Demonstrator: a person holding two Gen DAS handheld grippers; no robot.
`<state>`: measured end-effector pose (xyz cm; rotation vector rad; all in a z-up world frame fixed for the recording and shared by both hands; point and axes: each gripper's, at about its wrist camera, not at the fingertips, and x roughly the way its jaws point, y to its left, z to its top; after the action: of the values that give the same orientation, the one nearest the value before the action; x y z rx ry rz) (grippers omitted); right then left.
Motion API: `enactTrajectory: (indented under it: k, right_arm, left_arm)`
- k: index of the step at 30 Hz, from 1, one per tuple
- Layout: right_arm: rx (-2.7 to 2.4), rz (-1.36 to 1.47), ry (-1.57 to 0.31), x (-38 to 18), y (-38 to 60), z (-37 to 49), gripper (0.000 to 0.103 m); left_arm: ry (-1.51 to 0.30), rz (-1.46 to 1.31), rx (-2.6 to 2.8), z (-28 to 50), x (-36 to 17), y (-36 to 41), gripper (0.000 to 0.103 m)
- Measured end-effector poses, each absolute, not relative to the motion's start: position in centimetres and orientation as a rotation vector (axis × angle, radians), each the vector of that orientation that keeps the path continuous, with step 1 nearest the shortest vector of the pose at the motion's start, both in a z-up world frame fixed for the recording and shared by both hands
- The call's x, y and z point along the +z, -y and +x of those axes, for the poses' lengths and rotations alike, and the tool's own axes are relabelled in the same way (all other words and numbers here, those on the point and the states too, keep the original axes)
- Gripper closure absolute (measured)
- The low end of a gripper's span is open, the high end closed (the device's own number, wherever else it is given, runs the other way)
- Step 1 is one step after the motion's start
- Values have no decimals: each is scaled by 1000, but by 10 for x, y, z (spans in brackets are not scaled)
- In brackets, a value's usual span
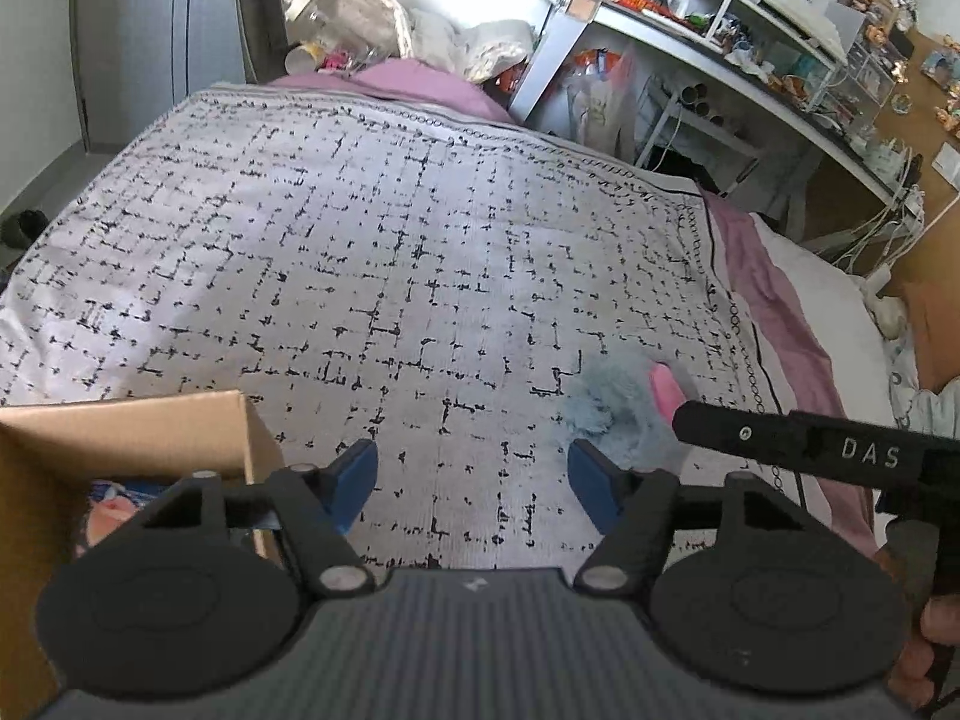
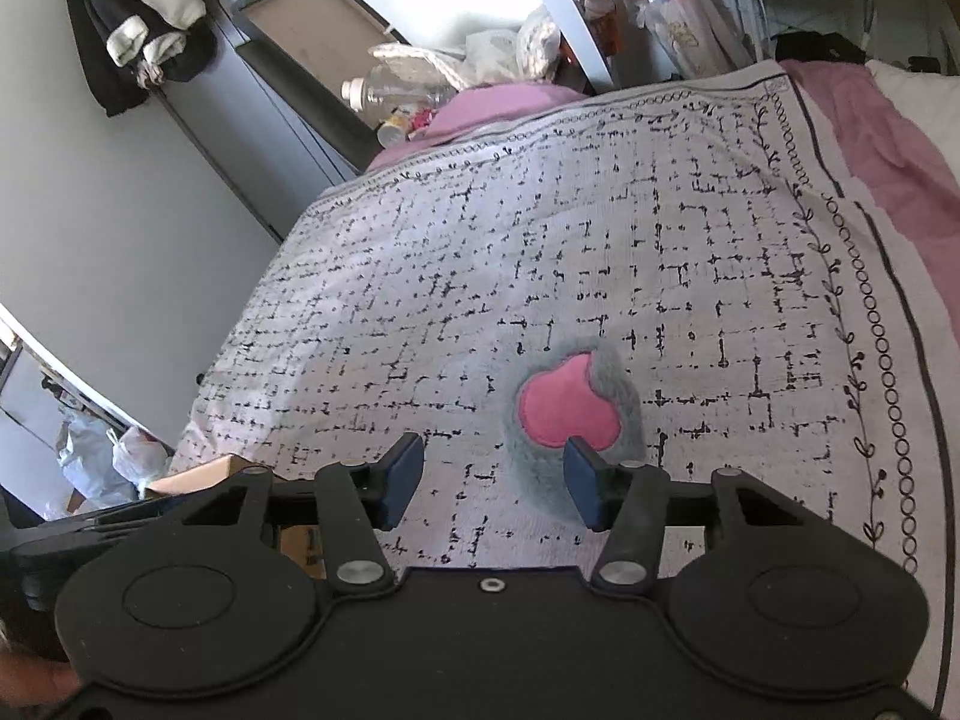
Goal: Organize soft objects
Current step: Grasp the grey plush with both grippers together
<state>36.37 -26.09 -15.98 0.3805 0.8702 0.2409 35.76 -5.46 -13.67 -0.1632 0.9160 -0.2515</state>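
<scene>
At the left edge of the left wrist view an open cardboard box (image 1: 120, 438) stands on the bed, its contents only partly visible and not identifiable. Beside it the left tool (image 1: 474, 480) hangs over the patterned bedspread (image 1: 360, 240), its blue pads spread with only cloth between them. Just right of its right pad lies the soft object, a grey-blue fluffy toy (image 1: 606, 408) with a pink patch, resting on the bedspread near the bordered edge. The right tool (image 1: 798, 438) enters that view from the right, its black finger covering part of the toy. In the right wrist view the right tool (image 2: 492, 480) is likewise spread and pinches nothing; its right pad overlaps the near side of the toy (image 2: 570, 408), but contact cannot be confirmed. A cluttered worktop (image 1: 750, 78) stands beyond the bed.
</scene>
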Motion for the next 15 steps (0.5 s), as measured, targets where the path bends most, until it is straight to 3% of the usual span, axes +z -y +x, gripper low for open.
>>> enactTrajectory:
  k: [8,12,15]
  right_arm:
    - [228,350,-898,-180,264,378,52]
    - [202,360,-901,-187,273,383,65]
    - [196,384,-900,-191,283,384,67]
  left_arm:
    - [-951,-159,-269,379,-155,67,46]
    - [-962,-158,-295,388,-161,78,52]
    - [-959,-148,-322,396,-162,90,53]
